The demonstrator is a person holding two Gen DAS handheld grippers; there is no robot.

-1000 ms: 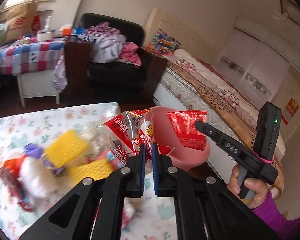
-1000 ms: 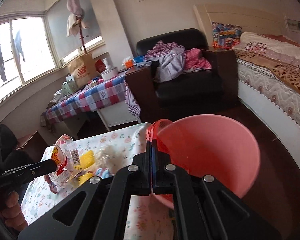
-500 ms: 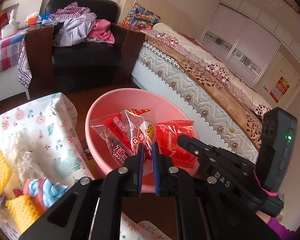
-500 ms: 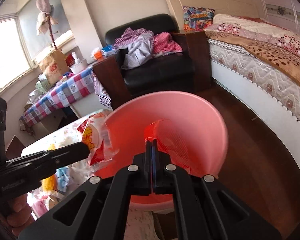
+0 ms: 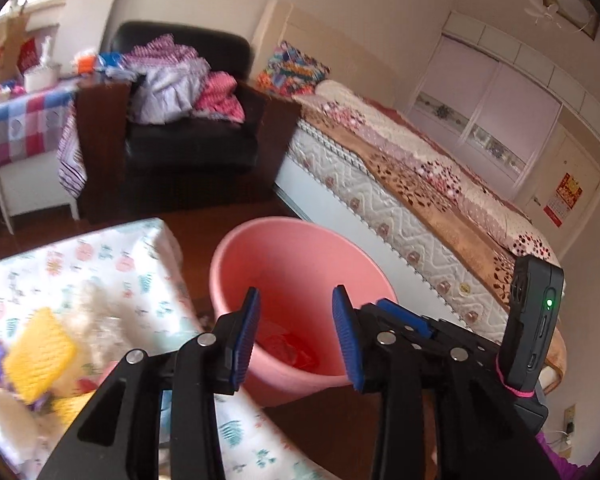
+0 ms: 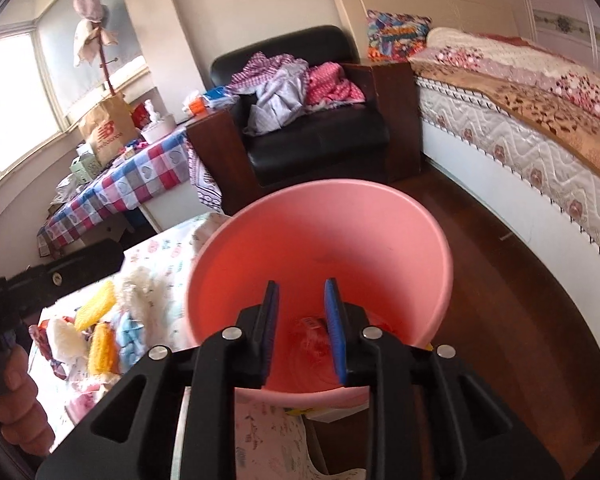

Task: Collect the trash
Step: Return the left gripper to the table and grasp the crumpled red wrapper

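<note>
Trash, crinkly red plastic wrappers (image 6: 314,334), lies at the bottom of the round, smooth pink plastic bin (image 6: 380,216), which stands on the dark wooden floor (image 6: 500,280) just beside the table (image 5: 100,256) with its glossy flower-printed cloth. On that cloth lie yellow ribbed sponges (image 5: 38,354) and fluffy white tufts (image 6: 138,286). The left gripper (image 5: 296,332) hangs over the bin's mouth, its blue ridged pads having just opened, with nothing between them. The right gripper (image 6: 302,330) sits above the wrappers, its jaws also just parted, holding nothing
</note>
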